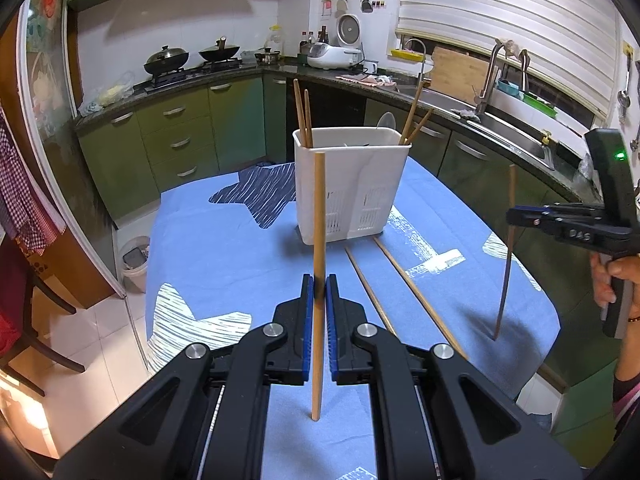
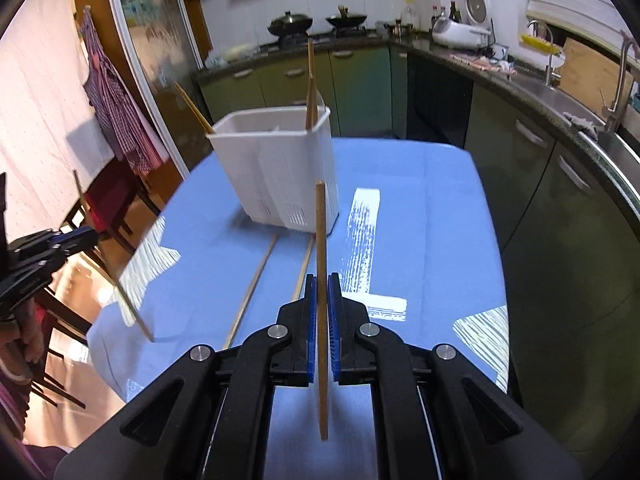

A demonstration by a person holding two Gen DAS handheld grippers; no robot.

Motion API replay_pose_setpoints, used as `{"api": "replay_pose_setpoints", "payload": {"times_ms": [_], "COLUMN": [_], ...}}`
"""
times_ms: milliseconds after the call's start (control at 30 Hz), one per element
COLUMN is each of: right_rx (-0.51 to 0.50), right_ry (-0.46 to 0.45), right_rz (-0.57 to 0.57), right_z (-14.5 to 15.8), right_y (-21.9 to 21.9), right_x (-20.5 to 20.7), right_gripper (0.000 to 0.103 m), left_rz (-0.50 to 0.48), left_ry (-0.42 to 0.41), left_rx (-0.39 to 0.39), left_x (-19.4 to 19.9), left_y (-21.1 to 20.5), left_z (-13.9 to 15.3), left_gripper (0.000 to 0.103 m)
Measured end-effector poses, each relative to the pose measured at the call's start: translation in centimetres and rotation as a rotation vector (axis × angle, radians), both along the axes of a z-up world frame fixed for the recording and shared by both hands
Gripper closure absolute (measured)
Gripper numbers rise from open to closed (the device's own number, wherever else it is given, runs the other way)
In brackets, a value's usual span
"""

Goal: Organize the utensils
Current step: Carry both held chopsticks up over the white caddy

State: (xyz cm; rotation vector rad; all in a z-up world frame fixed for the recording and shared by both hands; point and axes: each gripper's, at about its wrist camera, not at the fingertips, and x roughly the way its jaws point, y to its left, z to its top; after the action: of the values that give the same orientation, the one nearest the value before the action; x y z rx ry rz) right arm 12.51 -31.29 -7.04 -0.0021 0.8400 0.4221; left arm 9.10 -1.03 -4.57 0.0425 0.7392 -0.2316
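Chopsticks are the things being sorted, on a bench [image 1: 224,248] covered with a blue cloth patterned with white and dark stars. Left tool [image 1: 319,292] is clamped on one wooden chopstick [image 1: 319,216], which stands almost upright between its blue pads, rising above them and reaching down below them toward the cloth. Right tool [image 2: 322,292] grips a second chopstick [image 2: 320,232] the same way, upright between closed pads; in the left wrist view this tool [image 1: 516,216] appears at the right edge, held by a hand [image 1: 612,280], with its chopstick hanging above the cloth. Beyond both tools, near the middle of the bench, stands a white plastic utensil holder [image 1: 348,188] with perforated lower walls. Several chopsticks already lean inside it, two at its left corner [image 1: 301,114] and two at its right corner [image 1: 416,120]. Two more chopsticks [image 1: 400,276] lie flat on the cloth, side by side, running from the holder's base toward the tools, between the two held sticks. Green kitchen cabinets [image 1: 176,140] curve behind
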Motion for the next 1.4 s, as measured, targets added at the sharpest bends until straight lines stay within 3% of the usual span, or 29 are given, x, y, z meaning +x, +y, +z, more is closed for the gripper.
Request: {"api": "replay_pose_setpoints", "payload": {"times_ms": [633, 1067, 1400], "right_rx": [0.021, 0.025, 0.037], "right_ry": [-0.032, -0.032, -0.025], "right_rz": [0.021, 0.016, 0.000], "right_z": [1.2, 1.1, 0.9], "right_y": [-0.5, -1.1, -2.6], "right_x": [-0.8, -0.7, -0.7], "right_gripper": [0.097, 0.097, 0.096], "left_rz": [-0.031, -0.102, -0.065], "left_ry": [-0.022, -0.114, -0.228], "left_rx": [-0.009, -0.031, -0.054], "left_x": [0.5, 4.4, 10.4], "left_y": [-0.9, -4.0, -6.1], "left_z": [1.8, 8.8, 15.1], "left_gripper": [0.097, 0.097, 0.097]}}
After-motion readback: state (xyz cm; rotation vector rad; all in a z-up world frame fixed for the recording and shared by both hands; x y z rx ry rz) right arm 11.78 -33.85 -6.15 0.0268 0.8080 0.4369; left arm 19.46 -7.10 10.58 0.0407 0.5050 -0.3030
